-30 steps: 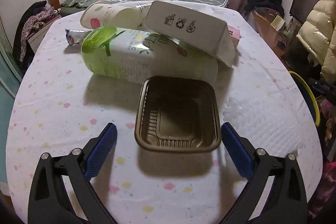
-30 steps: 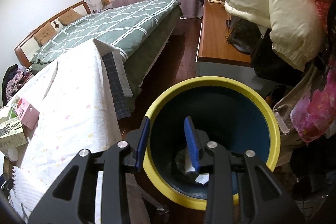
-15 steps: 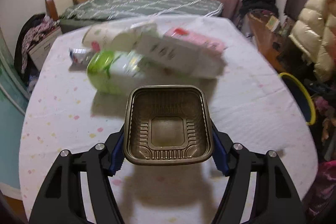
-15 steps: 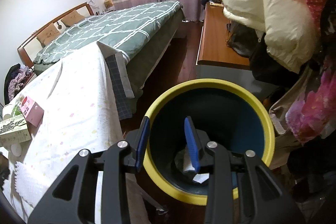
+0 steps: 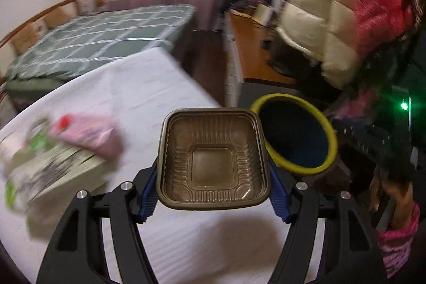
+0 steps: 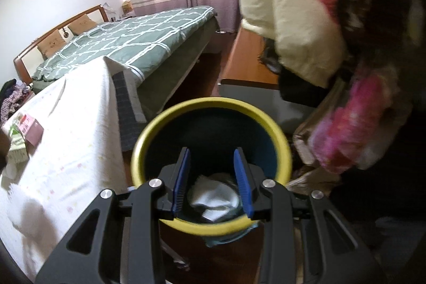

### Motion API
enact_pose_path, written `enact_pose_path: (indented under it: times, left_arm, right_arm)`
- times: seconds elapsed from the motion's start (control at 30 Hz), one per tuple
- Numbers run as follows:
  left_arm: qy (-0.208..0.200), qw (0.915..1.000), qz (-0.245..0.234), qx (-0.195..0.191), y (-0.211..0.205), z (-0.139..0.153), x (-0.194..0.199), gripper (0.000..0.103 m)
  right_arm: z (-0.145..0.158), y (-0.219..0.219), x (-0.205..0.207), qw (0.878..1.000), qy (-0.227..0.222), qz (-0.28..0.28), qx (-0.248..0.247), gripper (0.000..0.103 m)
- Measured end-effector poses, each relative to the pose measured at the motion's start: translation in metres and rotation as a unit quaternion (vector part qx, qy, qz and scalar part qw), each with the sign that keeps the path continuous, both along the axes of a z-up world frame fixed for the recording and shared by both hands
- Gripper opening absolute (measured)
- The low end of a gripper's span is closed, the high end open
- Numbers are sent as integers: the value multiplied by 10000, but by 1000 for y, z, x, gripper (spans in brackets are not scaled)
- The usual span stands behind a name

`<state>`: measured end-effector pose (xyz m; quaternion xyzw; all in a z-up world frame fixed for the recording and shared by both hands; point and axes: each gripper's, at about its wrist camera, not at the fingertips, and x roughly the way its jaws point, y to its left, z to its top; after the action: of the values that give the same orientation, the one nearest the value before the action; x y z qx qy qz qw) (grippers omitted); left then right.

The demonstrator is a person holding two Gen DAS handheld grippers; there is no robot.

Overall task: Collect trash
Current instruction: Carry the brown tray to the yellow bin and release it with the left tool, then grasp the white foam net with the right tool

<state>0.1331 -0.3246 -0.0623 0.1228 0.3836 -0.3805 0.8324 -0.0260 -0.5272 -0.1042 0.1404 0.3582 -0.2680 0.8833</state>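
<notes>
The left gripper (image 5: 213, 190) has the brown ribbed plastic food tray (image 5: 213, 159) clamped between its 2 blue pads, one on each side wall, and the tray hangs clear of the white speckled tablecloth (image 5: 149, 95) below it. The jaws have just been closing, and the tray sits squarely between them, open side facing the camera, empty inside. Just to the right of the tray stands the round dark blue waste bin with a yellow rim (image 5: 294, 133), on the floor beside the table's right edge; the tray's right corner overlaps its rim in this view. On the left of the table lies the remaining trash, blurred: a pink packet (image 5: 87, 132) resting on a green and white carton (image 5: 53, 172).

Over to the right wrist view: the right gripper (image 6: 211, 177) hovers above the bin (image 6: 213, 108), pointing down into it, its blue pads (image 6: 182, 177) set narrow and parallel with nothing between them. Down in the bin lies crumpled white paper (image 6: 214, 197). At the far left, the pink packet (image 6: 33, 131) and the carton (image 6: 17, 151) sit on the tablecloth (image 6: 74, 140), well apart from the bin. Beyond stands a bed with a green checked cover (image 6: 127, 41), and a cream puffer jacket (image 6: 300, 17) hangs at the right.
</notes>
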Motion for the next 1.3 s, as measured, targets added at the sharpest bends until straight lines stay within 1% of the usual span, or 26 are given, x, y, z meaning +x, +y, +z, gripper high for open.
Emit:
enact_pose_path:
  times: [0.07,0.2,0.37,0.43,0.47,0.5,0.53,0.6,0.67,0.73,0.83,0.87,0.93,0.97,1.03,1.13,1.2,1.3]
  left_arm:
    - [82,9994,-330,-21,-39,0,-1,68]
    - [328,9969,-717,-43,-108,-14,-1,68]
    - [491,9949,-865,142,-173,-38,1,69]
    - [553,9939,-941,188,-189,-48,1,70]
    - [544,9938,-942,209,-192,-50,1,74]
    - [518,9940,-940,201,-197,-51,1,87]
    - [463,9943,-945,146,-198,-50,0,93]
    - [318,9955,-879,139,-199,-44,-1,93]
    - [268,9962,-826,-10,-186,-31,-4,93]
    - [108,9970,-749,-172,-164,-13,-10,95]
    - [-386,9972,-520,-375,-112,14,-24,98]
    - [-551,9967,-396,-447,-89,21,-30,98]
    - [-741,9957,-222,-501,-52,29,-37,98]
    - [-893,9946,-47,-517,-27,32,-42,98]
    - [-1073,9926,240,-515,13,36,-46,98]
    - [-1221,9882,810,-435,80,36,-50,98]
    - [-1310,9836,1177,-402,120,36,-52,98]
    - [-1505,9719,1780,-330,176,37,-57,98]
  right_arm:
    - [0,-4,-12,10000,12,-57,-35,33]
    - [-3,-10,-30,9998,57,-138,-101,37]
    - [-9,-21,-44,9997,106,-215,-64,38]
    - [-12,-25,-46,9996,141,-227,-24,38]
    - [-13,-26,-46,9996,156,-235,-10,38]
    - [-14,-28,-47,9996,162,-245,3,39]
    - [-15,-28,-47,9995,171,-260,10,40]
    - [-16,-27,-48,9995,170,-272,23,41]
    - [-15,-23,-47,9996,150,-251,50,41]
    - [-15,-18,-46,9997,125,-190,66,41]
    - [-14,-4,-36,9999,95,31,96,41]
    - [-13,4,-30,9998,85,137,91,41]
    - [-10,17,-20,9994,57,330,78,41]
    - [-8,26,-14,9989,31,453,89,41]
    - [-5,41,-2,9976,-17,678,140,42]
    - [-1,71,15,9942,-61,1068,143,42]
    - [2,98,28,9904,-50,1380,115,43]
    - [2,131,43,9825,-22,1850,191,45]
